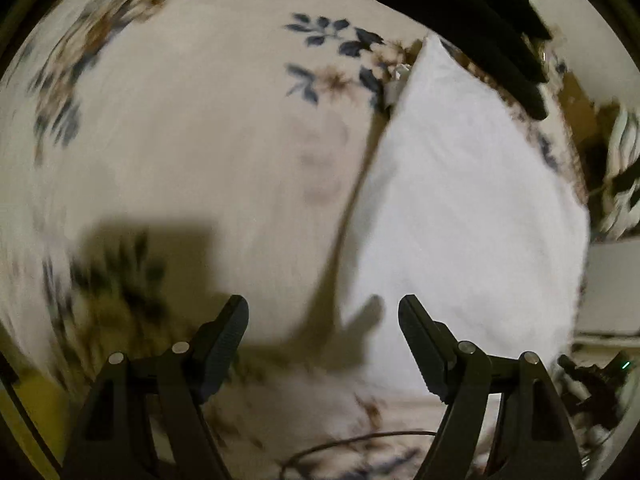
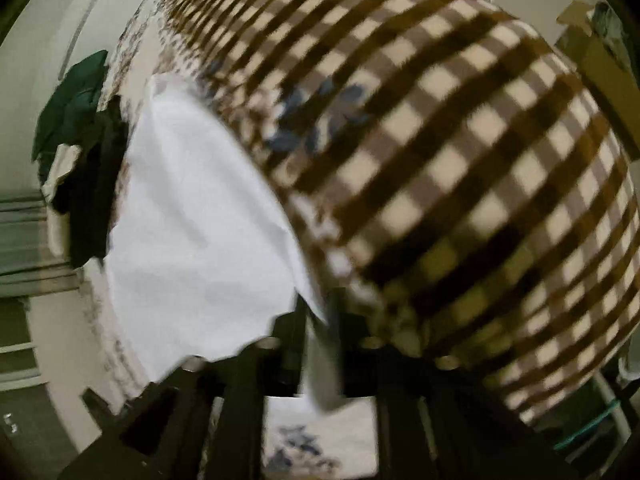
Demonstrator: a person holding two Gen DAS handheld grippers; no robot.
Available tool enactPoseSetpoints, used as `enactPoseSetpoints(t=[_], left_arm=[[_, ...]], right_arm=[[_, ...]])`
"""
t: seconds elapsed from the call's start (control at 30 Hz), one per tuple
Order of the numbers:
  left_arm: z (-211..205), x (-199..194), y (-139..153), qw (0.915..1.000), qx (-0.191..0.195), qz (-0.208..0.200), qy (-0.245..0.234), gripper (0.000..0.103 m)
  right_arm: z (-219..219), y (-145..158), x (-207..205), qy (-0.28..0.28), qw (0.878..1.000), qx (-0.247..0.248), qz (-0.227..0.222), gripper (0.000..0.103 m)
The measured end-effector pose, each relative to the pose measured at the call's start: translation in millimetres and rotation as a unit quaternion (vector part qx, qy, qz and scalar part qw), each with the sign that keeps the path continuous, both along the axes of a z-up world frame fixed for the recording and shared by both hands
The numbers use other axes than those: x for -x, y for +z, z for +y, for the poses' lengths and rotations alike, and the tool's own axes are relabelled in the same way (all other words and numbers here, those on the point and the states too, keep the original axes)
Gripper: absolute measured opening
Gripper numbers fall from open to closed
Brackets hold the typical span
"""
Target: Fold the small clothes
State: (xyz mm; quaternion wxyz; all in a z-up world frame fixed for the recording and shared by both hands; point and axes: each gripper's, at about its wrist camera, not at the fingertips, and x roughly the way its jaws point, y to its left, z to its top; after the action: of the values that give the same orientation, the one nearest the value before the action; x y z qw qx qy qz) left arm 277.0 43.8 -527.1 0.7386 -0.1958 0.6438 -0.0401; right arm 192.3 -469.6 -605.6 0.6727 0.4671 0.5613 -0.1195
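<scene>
Open floral bedsheet [image 1: 180, 140] left of white cloth [image 1: 460, 200]; black garment [image 1: 480, 20] beyond.

One white cloth [image 1: 460, 200] lies on one floral bedsheet [image 1: 180, 140]. One black garment [image 1: 480, 20] sits at the far edge, one dark green garment [image 2: 72, 108] beside it. One brown-checked blanket [image 2: 460, 160] is present. Two hand-held grippers: left hand-held gripper [image 1: 323, 312], right hand-held gripper [image 2: 320, 344].

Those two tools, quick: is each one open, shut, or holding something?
Left tool: open, holding nothing.
Right tool: shut on the white cloth garment.
</scene>
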Motion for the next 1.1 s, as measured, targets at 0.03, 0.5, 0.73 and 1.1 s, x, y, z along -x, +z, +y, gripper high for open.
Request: enactPoseSetpoints(t=[0.03, 0.5, 0.73, 1.1], left_arm=[[1, 9, 0, 0.9997, 0.019, 0.006, 0.014, 0.077], [-23, 35, -60, 0.9749, 0.141, 0.056, 0.163, 0.079], [-25, 35, -26, 0.975, 0.157, -0.006, 0.157, 0.075], [-26, 18, -40, 0.9721, 0.14, -0.025, 0.186, 0.064]], right_arm=[[1, 5, 5, -0.004, 1.0, -0.005, -0.011, 0.053], [48, -66, 62, -0.116, 0.981, -0.15, -0.029, 0.06], [50, -44, 52, -0.163, 0.971, -0.123, -0.124, 0.059], [37, -58, 31, -0.151, 0.973, -0.11, -0.133, 0.06]])
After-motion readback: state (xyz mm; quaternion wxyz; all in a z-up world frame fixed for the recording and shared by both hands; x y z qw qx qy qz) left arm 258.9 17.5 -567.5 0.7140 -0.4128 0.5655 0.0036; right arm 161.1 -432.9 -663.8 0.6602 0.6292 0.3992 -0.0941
